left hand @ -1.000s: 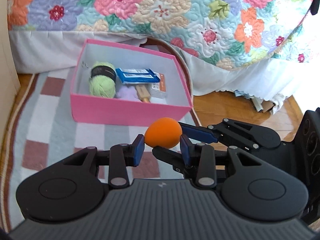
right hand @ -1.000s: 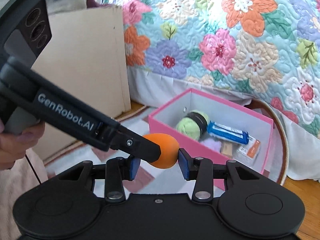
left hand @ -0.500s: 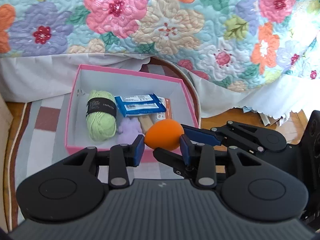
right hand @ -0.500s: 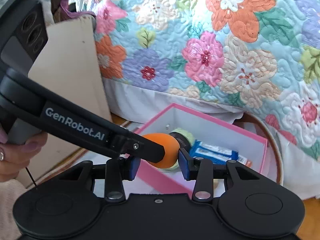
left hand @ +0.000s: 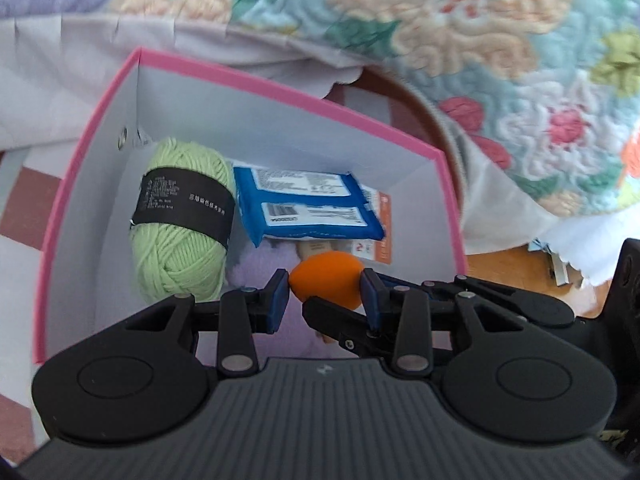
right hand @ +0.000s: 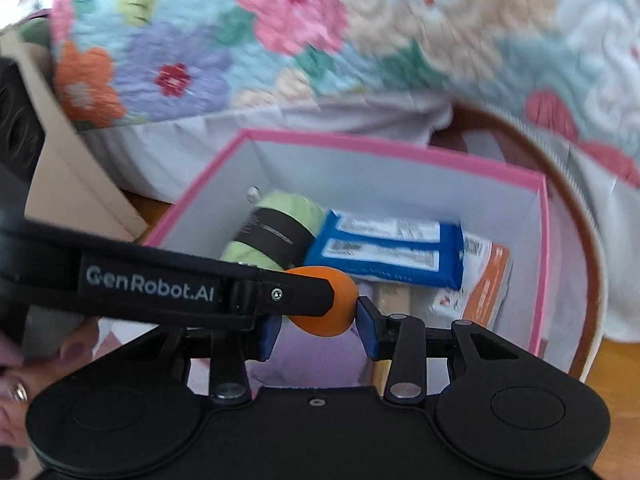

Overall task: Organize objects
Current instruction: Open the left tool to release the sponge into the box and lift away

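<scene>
Left wrist view showed the left tongs (left hand: 324,294) clenched on an orange egg-shaped sponge (left hand: 326,280), its blue pads touching both ends. The right tongs (left hand: 368,300) reached in from the right and met the same sponge from below and behind. The sponge hung over the open pink box (left hand: 280,88), above its near right part. Inside the box lay a green yarn skein (left hand: 180,220) with a black band at the left, a blue packet (left hand: 308,208) just beside it, an orange-and-white packet (left hand: 376,240) partly under the blue one, and something soft and lilac (left hand: 260,272) at the near side.

From the right wrist, the right tongs (right hand: 320,320) also grasped the sponge (right hand: 332,308) between their blue pads, while one dark finger of the left tongs (right hand: 304,292) crossed in from the left and lay over it. A floral quilt (right hand: 280,28) hung behind the box (right hand: 400,152), blurred.
</scene>
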Demonstrator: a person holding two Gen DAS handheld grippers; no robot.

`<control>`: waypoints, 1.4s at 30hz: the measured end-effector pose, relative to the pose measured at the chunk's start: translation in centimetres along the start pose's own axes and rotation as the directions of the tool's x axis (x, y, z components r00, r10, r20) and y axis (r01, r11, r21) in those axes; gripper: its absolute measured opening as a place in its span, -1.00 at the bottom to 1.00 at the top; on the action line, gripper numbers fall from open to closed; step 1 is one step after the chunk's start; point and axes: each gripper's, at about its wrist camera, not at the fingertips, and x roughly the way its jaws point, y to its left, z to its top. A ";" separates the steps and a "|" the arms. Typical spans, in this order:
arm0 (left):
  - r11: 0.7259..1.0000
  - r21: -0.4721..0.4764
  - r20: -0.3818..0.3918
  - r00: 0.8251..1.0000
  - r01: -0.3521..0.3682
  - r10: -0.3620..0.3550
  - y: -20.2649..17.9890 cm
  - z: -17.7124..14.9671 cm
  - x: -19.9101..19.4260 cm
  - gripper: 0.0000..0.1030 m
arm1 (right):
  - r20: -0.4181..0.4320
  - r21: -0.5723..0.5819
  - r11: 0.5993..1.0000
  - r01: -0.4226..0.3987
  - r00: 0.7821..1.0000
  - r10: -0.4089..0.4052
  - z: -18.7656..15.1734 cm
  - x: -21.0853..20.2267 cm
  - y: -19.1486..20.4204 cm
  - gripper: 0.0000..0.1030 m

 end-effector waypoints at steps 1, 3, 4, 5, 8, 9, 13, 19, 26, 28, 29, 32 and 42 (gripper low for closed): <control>1.000 -0.005 -0.005 1.000 -0.004 0.004 0.2 0.1 0.5 -0.28 | -0.008 -0.010 1.000 0.006 1.000 -0.006 0.0 0.5 0.0 -0.11; 1.000 -0.019 -0.010 1.000 -0.008 0.007 0.6 0.3 0.9 -0.30 | -0.021 -0.028 0.999 0.022 1.000 -0.022 0.1 1.4 0.0 -0.12; 1.000 -0.027 -0.009 1.000 -0.013 0.013 0.9 0.3 1.0 -0.30 | -0.033 -0.027 0.999 0.037 0.999 -0.038 0.2 1.8 -0.1 -0.12; 0.999 -0.028 -0.007 1.000 -0.024 0.023 1.1 0.3 1.1 -0.30 | -0.047 -0.025 0.998 0.050 0.998 -0.051 0.4 2.1 -0.3 -0.12; 0.998 -0.017 -0.005 0.998 -0.061 0.061 1.7 0.2 1.4 -0.30 | -0.080 -0.019 0.997 0.069 0.994 -0.070 0.7 3.0 -0.6 -0.12; 0.998 -0.022 -0.010 0.998 -0.058 0.058 1.9 0.3 1.6 -0.30 | -0.089 -0.026 0.997 0.069 0.993 -0.071 0.7 3.3 -0.5 -0.11; 0.998 -0.039 -0.003 0.998 -0.055 0.055 2.2 0.1 2.1 -0.39 | -0.092 -0.041 0.997 0.065 0.993 -0.069 0.8 3.9 -0.4 -0.07; 0.991 -0.043 0.003 0.992 -0.123 0.123 2.4 -0.2 2.5 -0.42 | -0.089 0.018 1.000 0.023 0.996 -0.021 0.6 3.4 -0.9 -0.04; 0.989 -0.062 0.017 0.991 -0.133 0.134 2.4 -0.3 2.7 -0.49 | -0.020 -0.035 0.997 0.062 0.998 -0.063 0.3 3.1 -0.7 -0.29; 0.989 -0.049 0.028 0.990 -0.139 0.140 2.2 -0.3 2.4 -0.49 | 0.004 -0.036 0.997 0.068 0.998 -0.067 0.7 3.2 -0.6 -0.29; 0.989 -0.050 0.035 0.990 -0.138 0.140 2.1 -0.3 2.2 -0.49 | 0.005 -0.040 0.997 0.065 0.998 -0.065 0.8 3.4 -0.6 -0.29; 0.989 -0.045 0.035 0.989 -0.140 0.142 2.0 -0.3 1.8 -0.49 | -0.005 -0.051 0.997 0.063 0.998 -0.063 1.0 4.1 -0.5 -0.28; 0.982 -0.012 0.026 0.982 -0.187 0.187 0.8 -1.0 -0.4 -0.34 | 0.020 -0.059 0.993 0.104 0.994 -0.103 -0.7 1.1 -0.1 0.00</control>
